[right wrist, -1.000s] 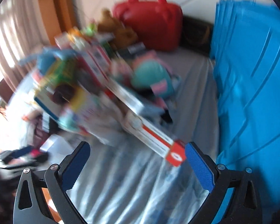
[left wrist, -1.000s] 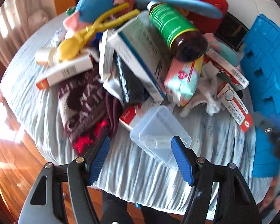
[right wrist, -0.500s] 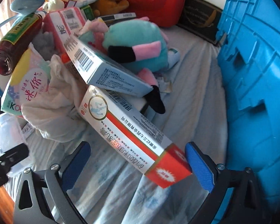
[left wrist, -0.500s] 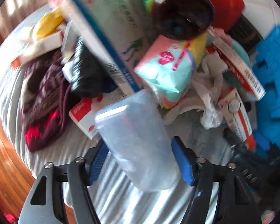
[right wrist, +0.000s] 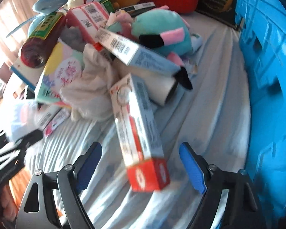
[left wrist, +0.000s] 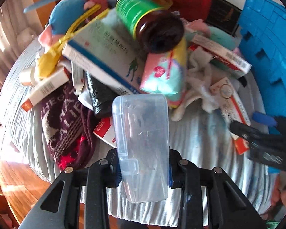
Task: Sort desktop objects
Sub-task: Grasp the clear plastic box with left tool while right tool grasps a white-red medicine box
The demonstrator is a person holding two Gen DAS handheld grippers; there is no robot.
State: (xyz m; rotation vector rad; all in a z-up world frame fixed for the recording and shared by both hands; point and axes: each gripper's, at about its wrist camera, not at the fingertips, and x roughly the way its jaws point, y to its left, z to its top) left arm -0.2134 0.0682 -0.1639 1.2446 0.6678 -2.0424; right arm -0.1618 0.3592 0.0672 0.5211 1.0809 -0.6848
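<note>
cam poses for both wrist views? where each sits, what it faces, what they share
Left wrist: sits on the left gripper, faces the pile across the cloth-covered table; its fingers clamp a clear plastic case; the right gripper enters at right.
Right wrist: sits on the right gripper, open around a red-ended medicine box, blue crate at right; left gripper at left edge.
Shared: brown green-labelled bottle, the medicine box.

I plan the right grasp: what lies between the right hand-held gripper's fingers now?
In the right wrist view, the red end of a long box lies between the open fingers, apparently untouched.
</note>
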